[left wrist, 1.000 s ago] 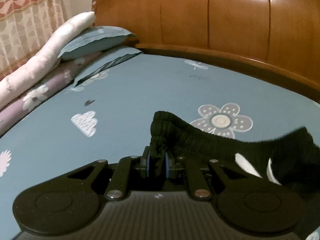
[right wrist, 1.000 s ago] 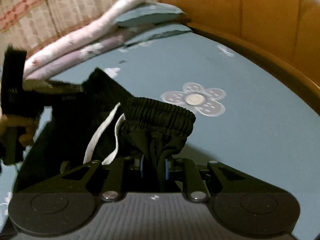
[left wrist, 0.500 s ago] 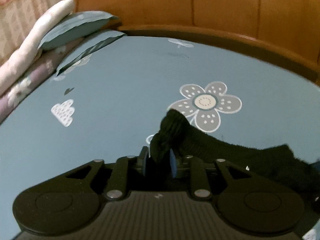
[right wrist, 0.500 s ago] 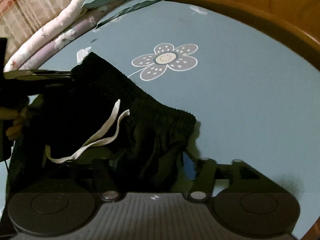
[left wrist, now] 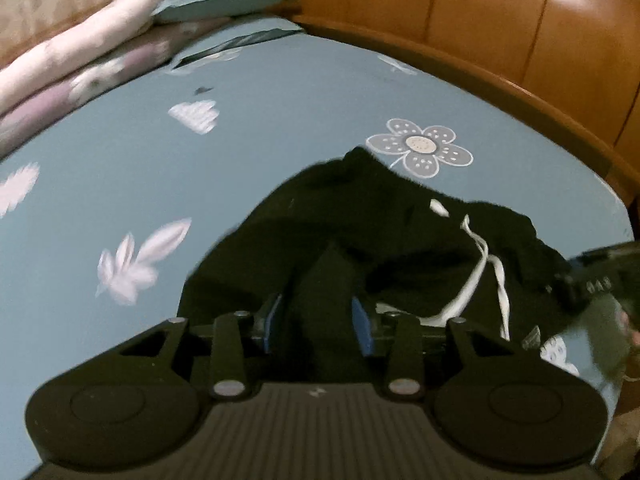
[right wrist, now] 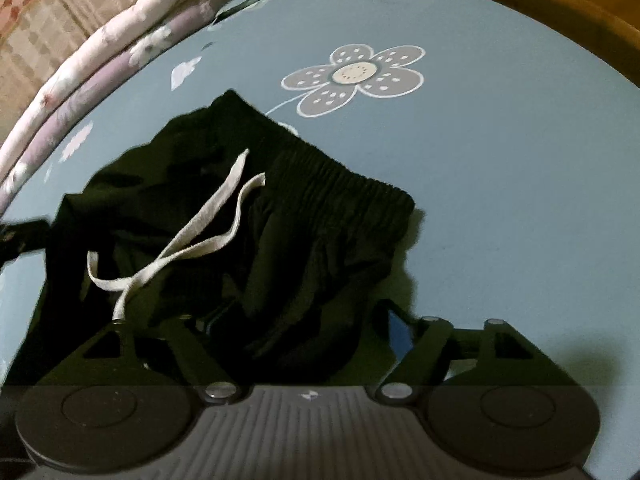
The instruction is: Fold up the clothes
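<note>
Left wrist view is showing my left gripper [left wrist: 318,316] sitting low over the black shorts [left wrist: 360,232], which are lying crumpled on the blue bed sheet [left wrist: 260,128]. My left jaws have just been opening and are standing partly apart. A fold of the black cloth is sitting between the blue pads [left wrist: 362,320], but they are not squeezing it. The white drawstring [left wrist: 476,268] is trailing over the shorts to the right of my left gripper. At the far right edge, on the other side of the shorts, my right gripper is peeking in, all blurry.

Looking from the right wrist, my right gripper [right wrist: 304,332] is hanging over the near edge of the shorts. Its jaws have just been opening too and are spread wide. Black cloth is lying between them, and only the right blue pad [right wrist: 400,336] is showing, with a gap beside it, so nothing is being pinched. The stretchy waistband [right wrist: 340,176] is lying on the far side of the shorts, and one end of it is touching the stem of the big grey flower [right wrist: 352,76] printed on the sheet. Folded quilts [right wrist: 100,52] are piled along the sheet's left side, well apart from the shorts, and the brown wooden headboard [left wrist: 500,20] is standing behind the sheet.
</note>
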{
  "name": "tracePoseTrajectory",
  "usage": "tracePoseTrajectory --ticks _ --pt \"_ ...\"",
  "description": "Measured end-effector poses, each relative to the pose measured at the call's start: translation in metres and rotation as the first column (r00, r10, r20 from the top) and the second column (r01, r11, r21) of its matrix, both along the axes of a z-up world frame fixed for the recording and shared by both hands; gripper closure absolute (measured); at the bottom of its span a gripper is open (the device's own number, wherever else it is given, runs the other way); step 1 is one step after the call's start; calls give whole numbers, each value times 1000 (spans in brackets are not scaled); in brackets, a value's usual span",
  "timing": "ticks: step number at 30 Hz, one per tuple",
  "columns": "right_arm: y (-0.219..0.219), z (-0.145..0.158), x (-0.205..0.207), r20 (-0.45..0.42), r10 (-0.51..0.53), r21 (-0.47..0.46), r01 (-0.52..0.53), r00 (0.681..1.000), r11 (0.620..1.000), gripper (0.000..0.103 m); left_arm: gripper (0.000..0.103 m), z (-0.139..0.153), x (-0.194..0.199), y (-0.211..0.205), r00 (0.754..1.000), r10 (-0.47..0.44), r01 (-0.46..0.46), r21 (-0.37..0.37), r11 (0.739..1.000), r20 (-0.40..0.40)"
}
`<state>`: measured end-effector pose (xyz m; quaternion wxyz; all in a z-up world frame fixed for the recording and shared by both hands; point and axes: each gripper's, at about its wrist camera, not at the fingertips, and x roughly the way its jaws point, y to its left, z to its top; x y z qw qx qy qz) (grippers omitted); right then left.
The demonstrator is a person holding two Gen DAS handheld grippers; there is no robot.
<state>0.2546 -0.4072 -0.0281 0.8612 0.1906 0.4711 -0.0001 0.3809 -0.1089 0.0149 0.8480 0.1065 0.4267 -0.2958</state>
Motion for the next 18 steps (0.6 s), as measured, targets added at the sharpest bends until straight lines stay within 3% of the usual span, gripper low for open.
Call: tracePoseTrajectory --ticks 3,7,11,16,18 --pt "5 -4 3 5 49 19 -49 999 999 0 65 0 -20 20 999 43 -44 -29 999 -13" --pt "4 -6 4 14 58 33 -58 998 998 0 65 6 -40 33 997 75 -74 -63 995 4" --pt "-12 -10 -7 81 55 125 -65 995 990 0 65 6 -47 35 995 96 -96 -98 991 -6" --pt "-48 -5 -7 45 14 326 -28 999 945 0 65 7 -60 31 996 88 -87 -94 992 14" --pt "-56 8 -2 78 7 290 -30 997 957 0 65 10 -66 31 996 88 -85 -101 991 24"
